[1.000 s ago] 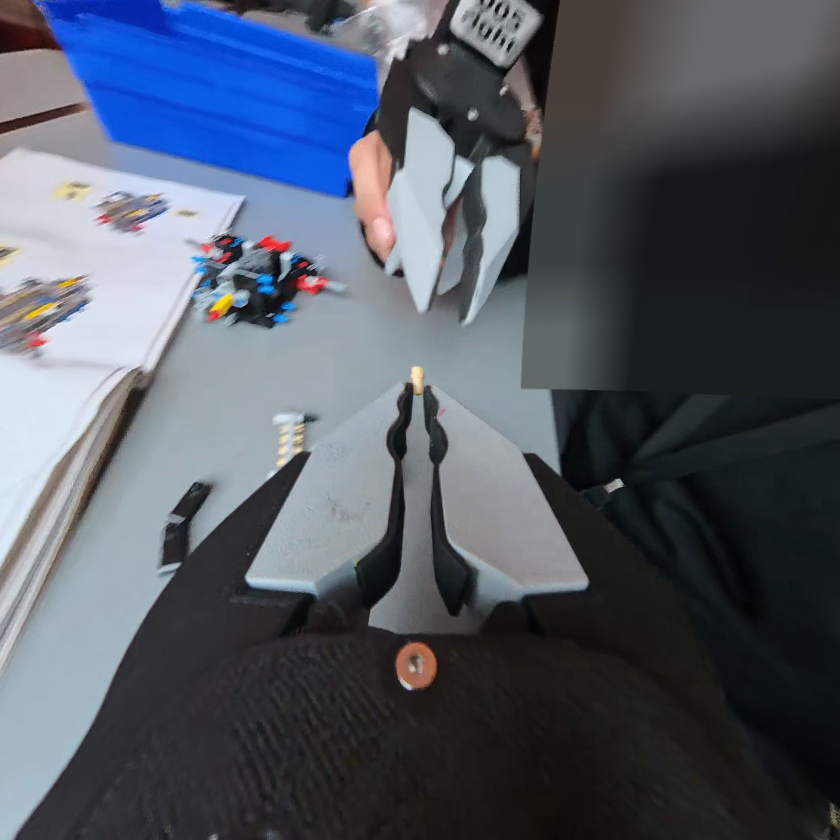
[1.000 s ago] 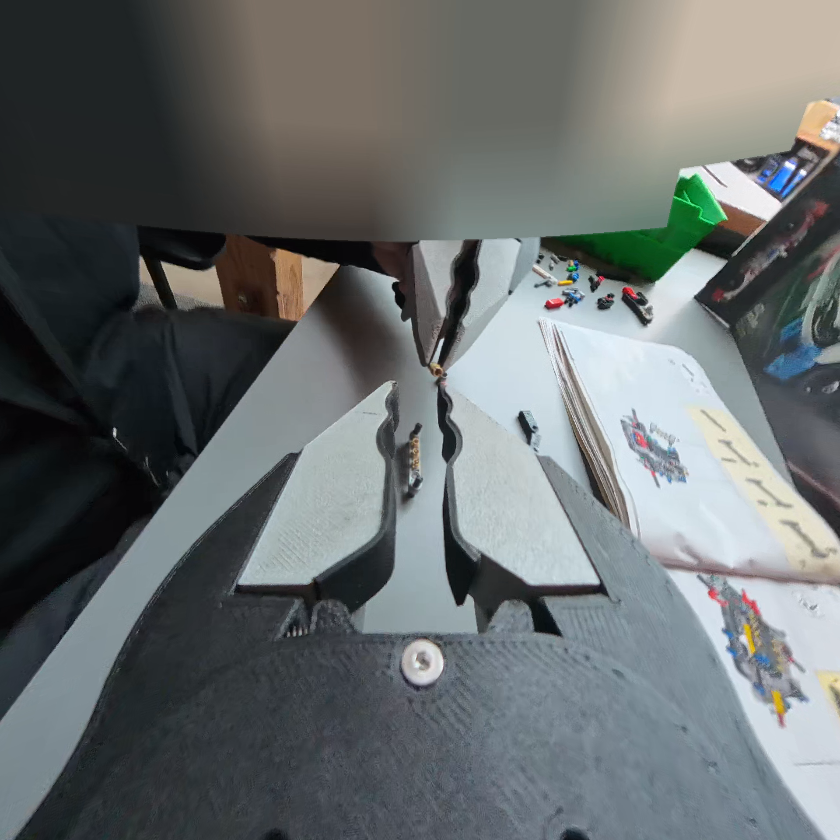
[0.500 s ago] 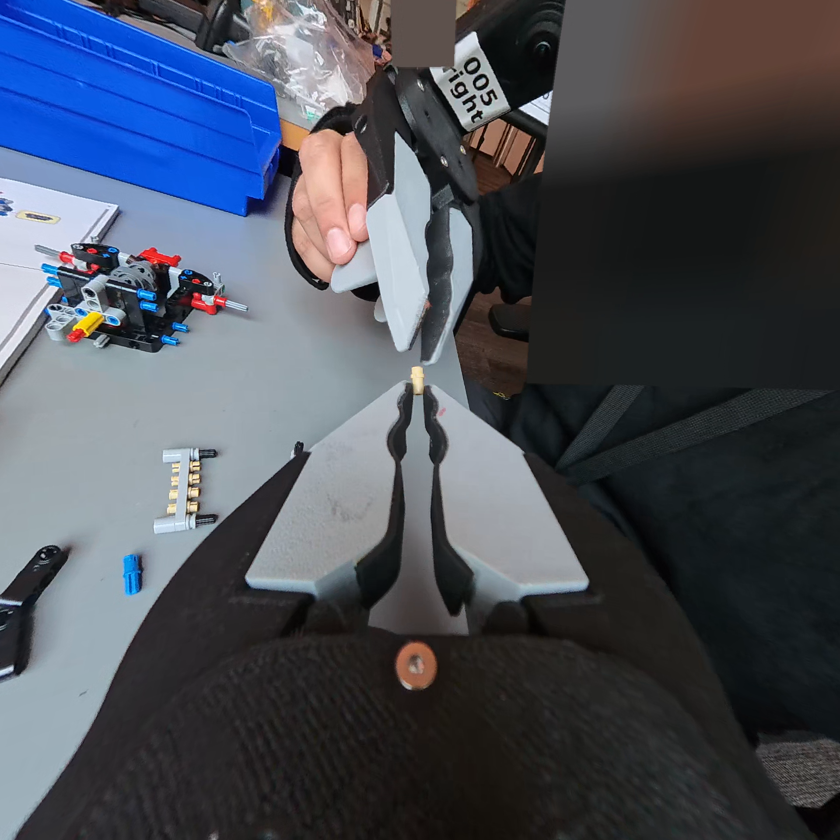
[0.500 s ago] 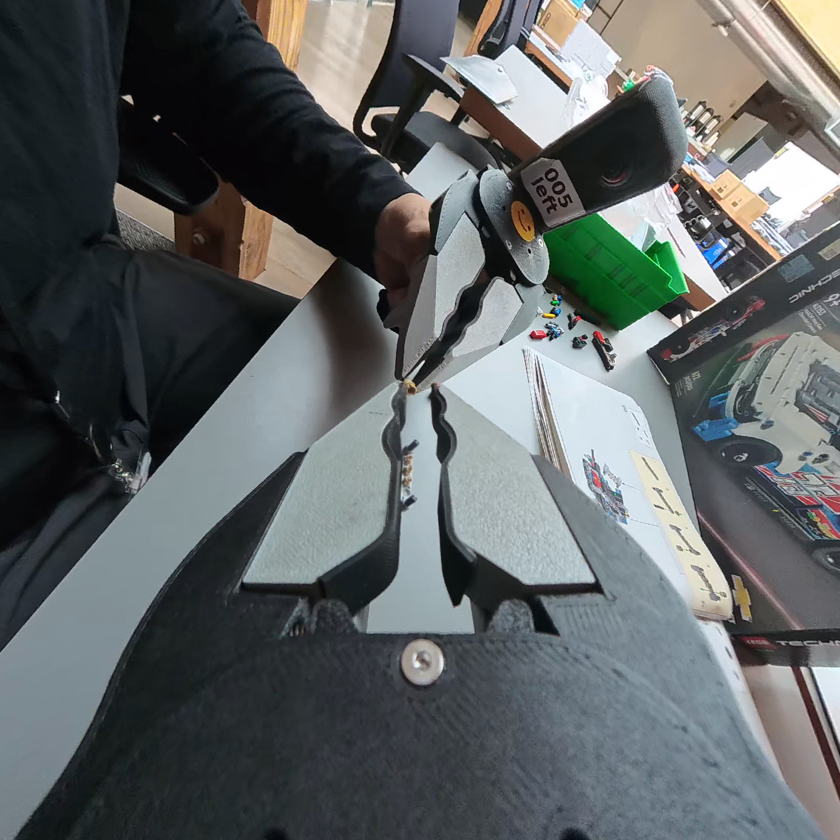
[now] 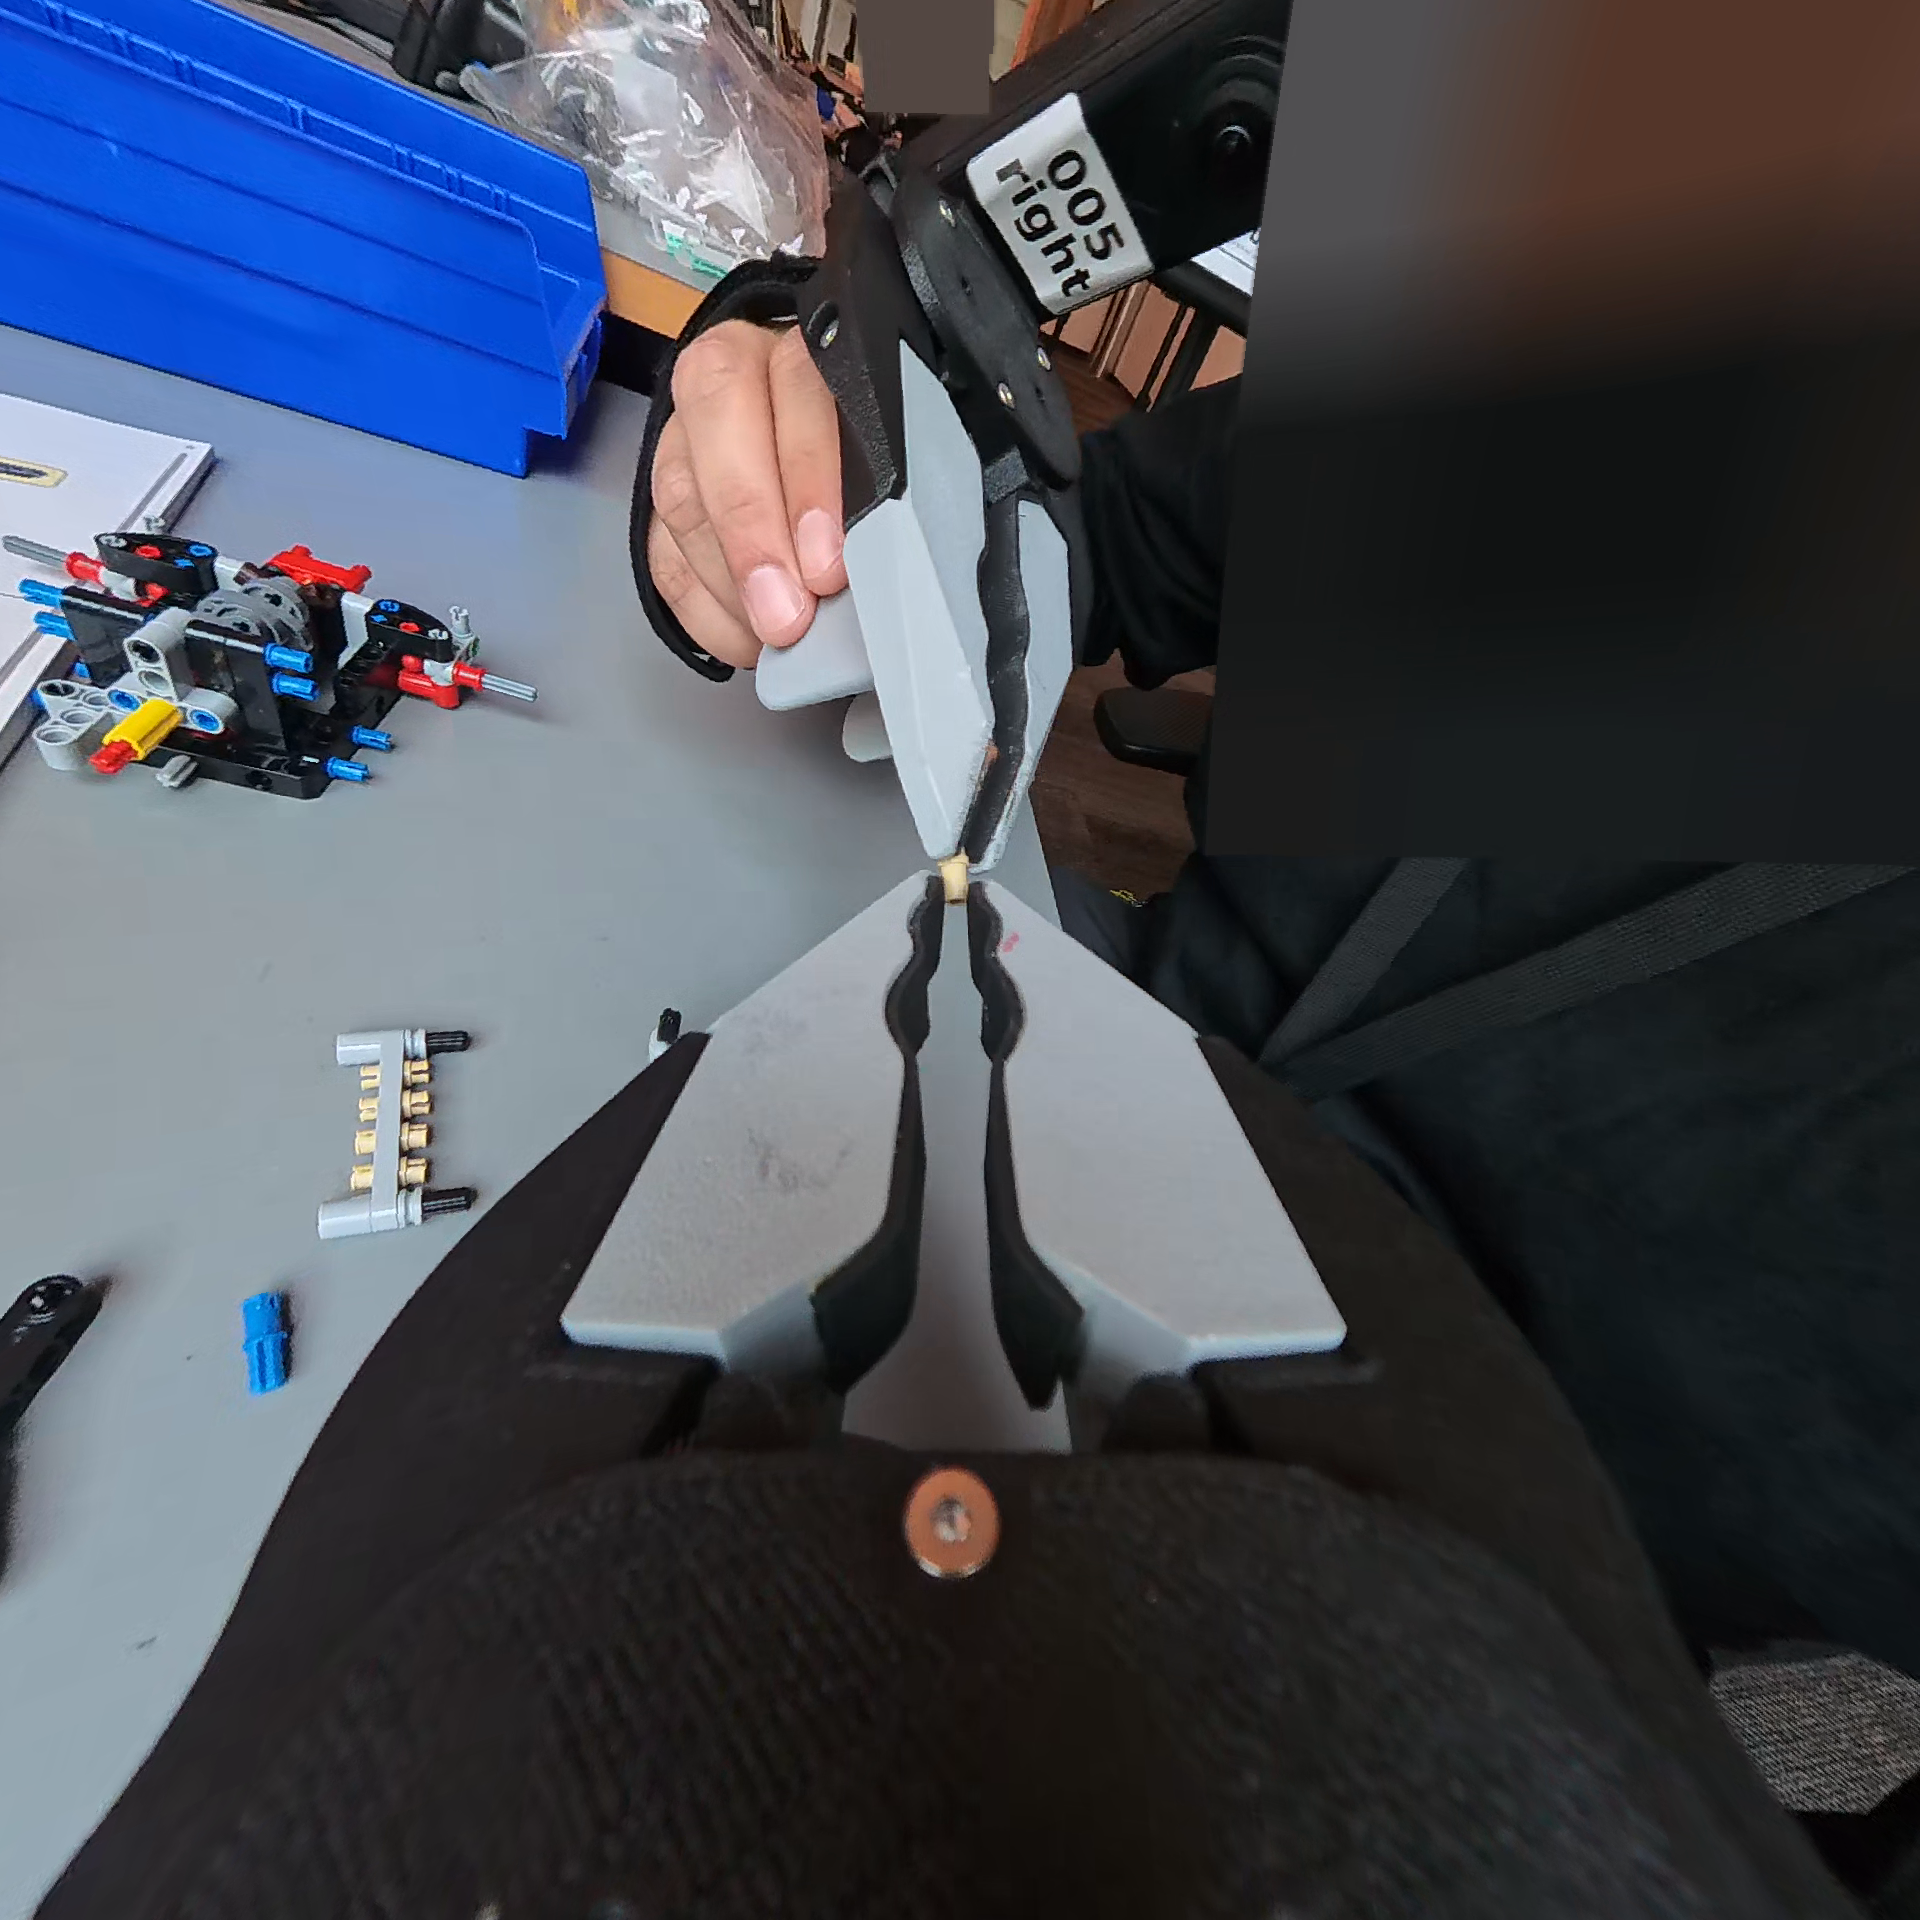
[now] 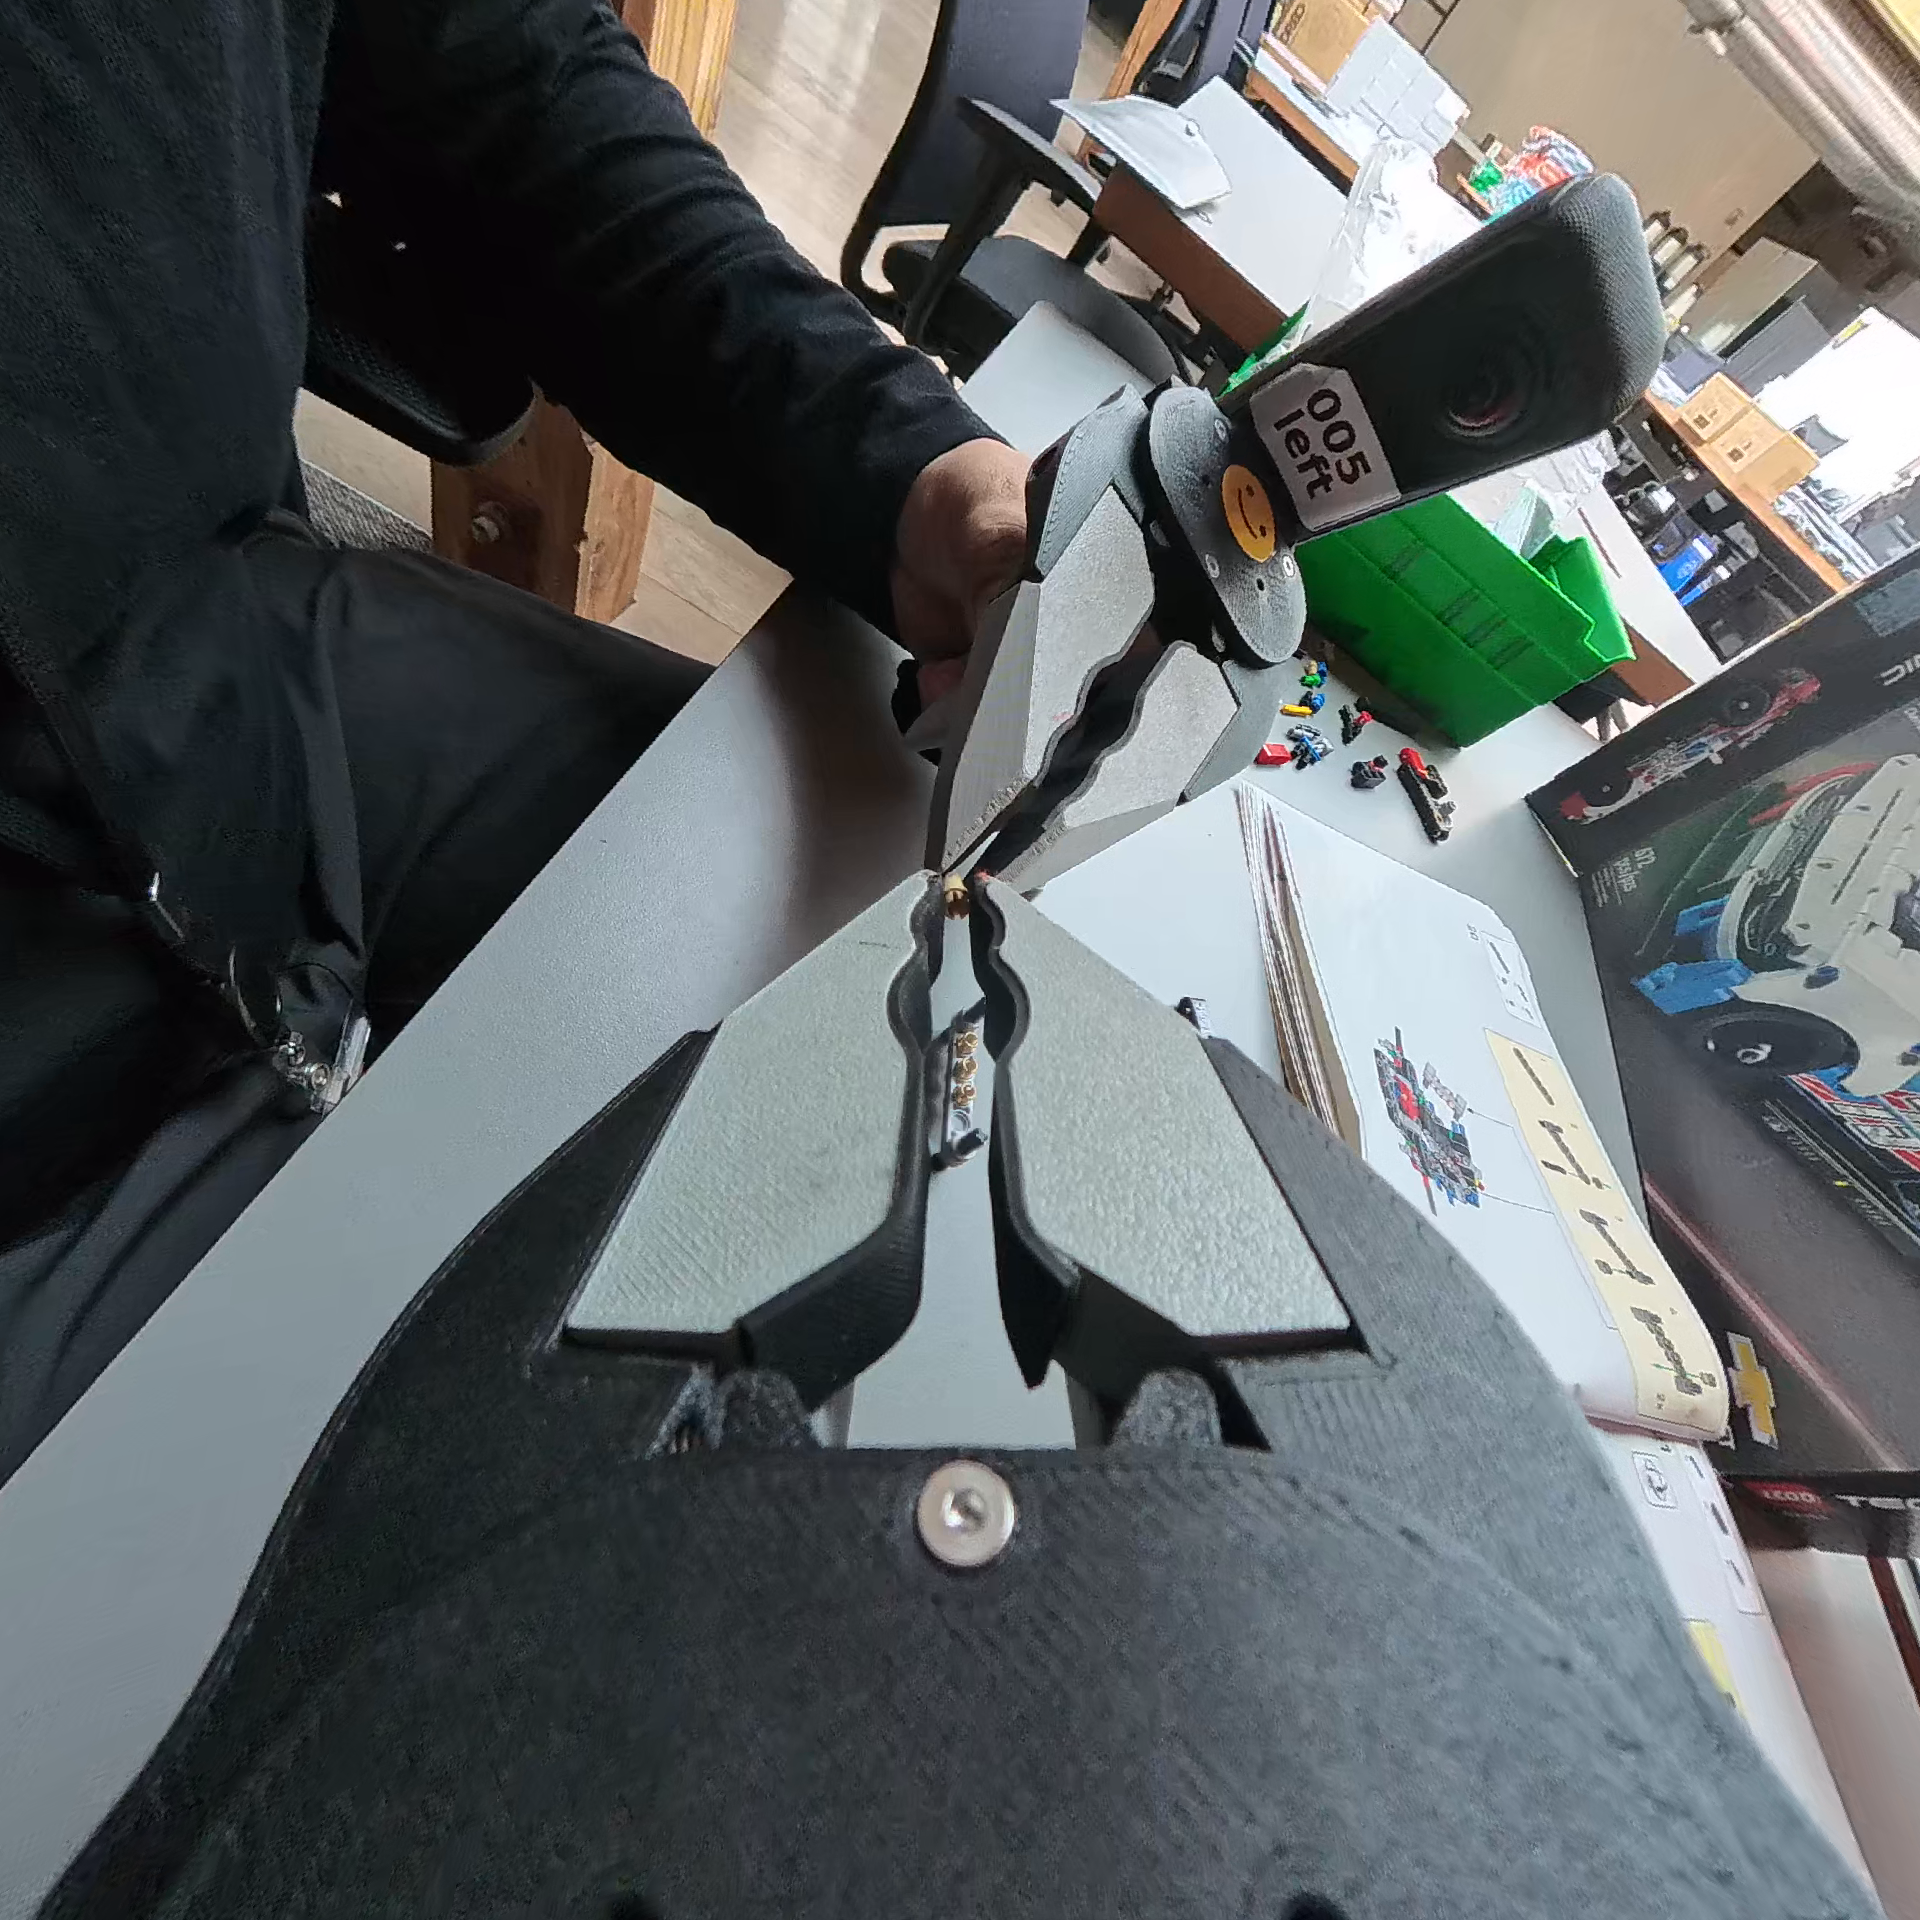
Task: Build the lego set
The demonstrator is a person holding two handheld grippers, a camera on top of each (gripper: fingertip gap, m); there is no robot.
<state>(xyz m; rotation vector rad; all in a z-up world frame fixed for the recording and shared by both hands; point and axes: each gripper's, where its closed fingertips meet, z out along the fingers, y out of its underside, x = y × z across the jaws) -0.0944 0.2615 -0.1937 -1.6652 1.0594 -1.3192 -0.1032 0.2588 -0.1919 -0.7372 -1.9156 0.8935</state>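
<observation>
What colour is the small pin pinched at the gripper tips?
Tan. The pin shows best in the left wrist view, held between the two grippers' tips.

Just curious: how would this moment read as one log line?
left gripper: shut on tan peg | right gripper: closing on same peg, tip-to-tip | above grey table

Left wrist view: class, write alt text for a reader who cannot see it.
Two grippers meet tip to tip above a grey table, both pinching one tan peg: the left gripper from below, the right gripper from above. On the table sit a half-built model, a grey beam and a blue bin.
</observation>
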